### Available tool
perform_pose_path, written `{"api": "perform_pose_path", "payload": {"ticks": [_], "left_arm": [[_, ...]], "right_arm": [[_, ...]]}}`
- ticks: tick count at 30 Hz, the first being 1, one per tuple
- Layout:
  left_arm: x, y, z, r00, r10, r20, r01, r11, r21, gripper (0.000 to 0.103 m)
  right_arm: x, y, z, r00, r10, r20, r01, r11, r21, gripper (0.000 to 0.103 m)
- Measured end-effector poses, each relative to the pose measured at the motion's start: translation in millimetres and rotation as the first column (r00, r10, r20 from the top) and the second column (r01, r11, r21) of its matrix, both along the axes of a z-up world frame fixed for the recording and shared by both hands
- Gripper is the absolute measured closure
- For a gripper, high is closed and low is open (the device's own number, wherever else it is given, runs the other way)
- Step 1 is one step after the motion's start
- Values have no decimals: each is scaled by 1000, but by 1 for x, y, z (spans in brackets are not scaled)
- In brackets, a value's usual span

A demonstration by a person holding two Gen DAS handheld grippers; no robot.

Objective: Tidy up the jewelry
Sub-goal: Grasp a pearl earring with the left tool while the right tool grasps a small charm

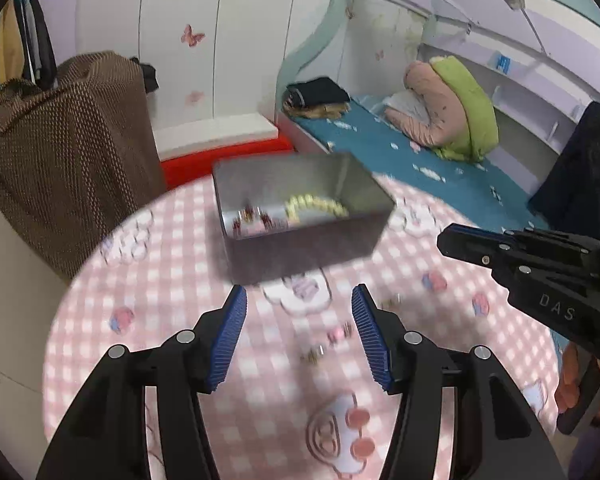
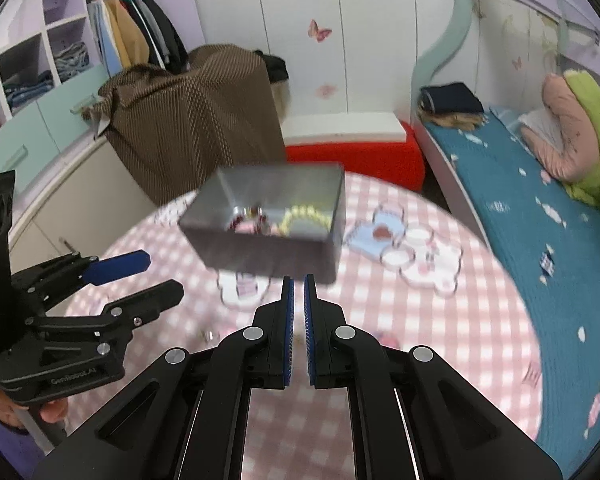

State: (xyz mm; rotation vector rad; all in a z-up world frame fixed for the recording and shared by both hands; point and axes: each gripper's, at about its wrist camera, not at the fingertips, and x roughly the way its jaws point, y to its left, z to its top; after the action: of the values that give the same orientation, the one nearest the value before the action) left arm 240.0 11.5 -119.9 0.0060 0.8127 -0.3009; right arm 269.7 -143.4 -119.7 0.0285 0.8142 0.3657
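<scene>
A grey metal box [image 1: 300,236] stands open on the round pink checked table [image 1: 180,280]. Inside it lie a yellow bead bracelet [image 1: 316,205] and small red-and-silver pieces [image 1: 254,216]. The box also shows in the right wrist view [image 2: 268,244] with the bracelet [image 2: 304,214]. My left gripper [image 1: 298,300] is open and empty, just short of the box. Small loose jewelry pieces [image 1: 328,344] lie on the cloth between its fingers. My right gripper [image 2: 296,282] is shut with nothing visible between its pads, its tips close to the box's near wall.
A brown covered bundle [image 2: 196,120] stands beyond the table at the left, a red stool [image 2: 356,152] behind it, a bed with a blue cover [image 2: 540,220] at the right. Clear holders [image 2: 416,256] lie on the table right of the box.
</scene>
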Motion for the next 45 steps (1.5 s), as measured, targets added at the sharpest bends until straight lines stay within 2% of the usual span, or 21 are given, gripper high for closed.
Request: {"api": "perform_pose_path", "payload": {"ticks": [6,7,9,10,11,16,18,20,21,23,35,36,38,43,45], "left_arm": [[-5,-4,-37,997,-2,-73,2,1000,4,50],[-6,-5,-42,997,0,-78,0,1000,8,50],[-6,-6,-49,996,2,-89,-1,1000,11,50],[-5,-6,-52,996,2,-94,-1,1000,9,50],[-5,-7,-53,996,3,-85,-2,1000,11,50],[-2,-13,-57,998,3,-68,-1,999,37,53],[0,-15,-57,998,-1,-64,4,999,52,62],[2,-17,-55,998,-1,-61,5,998,64,78],[3,-18,-55,998,-1,-60,5,998,70,81],[5,-17,-55,998,3,-59,1,997,74,94],[-1,-3,-50,998,7,-55,-5,999,35,94],[-1,-2,-48,999,7,-53,-6,999,34,94],[-2,0,-46,999,13,-47,-12,999,34,94],[-3,3,-42,999,17,-39,-16,1000,23,94],[-4,4,-39,999,16,-31,-15,1000,20,94]], "right_arm": [[-17,2,-35,998,6,-67,-7,1000,-13,95],[-18,2,-40,997,5,-77,-6,1000,-12,92],[-23,1,-48,996,-3,-89,2,1000,-17,70],[-24,0,-51,996,-9,-89,7,1000,-21,47],[-27,0,-53,997,-17,-77,15,1000,-25,44],[-31,1,-57,997,-12,-75,9,999,-33,44],[-29,2,-59,997,-12,-76,9,999,-41,44],[-27,4,-60,997,-10,-81,7,999,-40,43],[-26,5,-61,997,-10,-82,7,999,-42,43],[-24,7,-63,996,-8,-86,4,999,-44,43],[-18,38,-72,996,32,-78,-43,990,-133,44],[-18,41,-72,997,33,-75,-43,989,-143,46],[-17,46,-72,997,39,-72,-49,987,-152,61],[-15,52,-70,995,63,-82,-75,987,-141,89],[-15,54,-69,994,64,-83,-76,986,-146,89]]}}
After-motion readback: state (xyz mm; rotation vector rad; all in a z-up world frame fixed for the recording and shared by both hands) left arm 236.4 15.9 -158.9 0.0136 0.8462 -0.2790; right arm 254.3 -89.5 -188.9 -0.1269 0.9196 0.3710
